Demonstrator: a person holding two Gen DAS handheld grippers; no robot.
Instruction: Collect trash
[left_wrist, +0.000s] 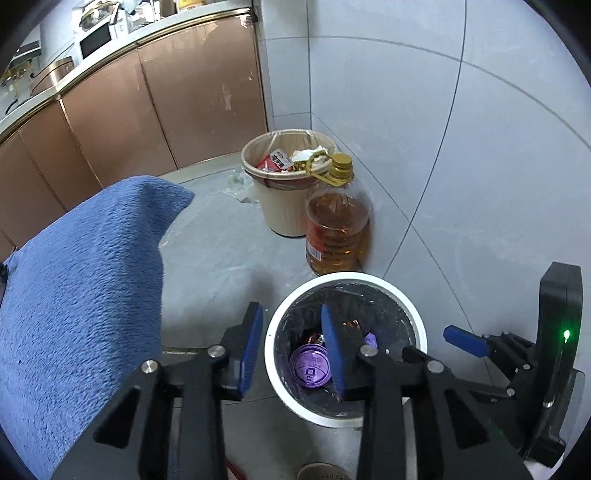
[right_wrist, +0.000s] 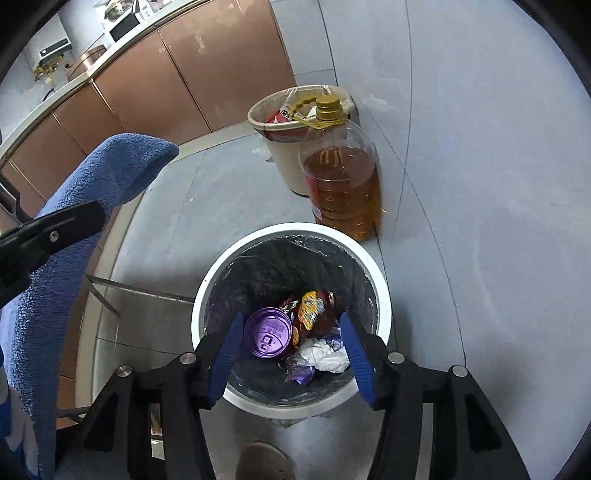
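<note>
At far left we note a blue fleece sleeve (left_wrist: 85, 295) beside the brown cabinet fronts (left_wrist: 155, 103). The left gripper (left_wrist: 291, 350) hangs with fingers apart and empty, straddling the near-left rim of the white bin (left_wrist: 406, 299). Inside lie a purple lid (right_wrist: 267, 332), snack wrappers (right_wrist: 312, 308) and crumpled paper (right_wrist: 325, 356). The right gripper (right_wrist: 291, 358) stands apart over the opening, holding nothing. Bare floor (left_wrist: 221, 254) lies open left; an oil bottle (left_wrist: 338, 229) and a beige bin (left_wrist: 280, 195) crowd the far wall.
</note>
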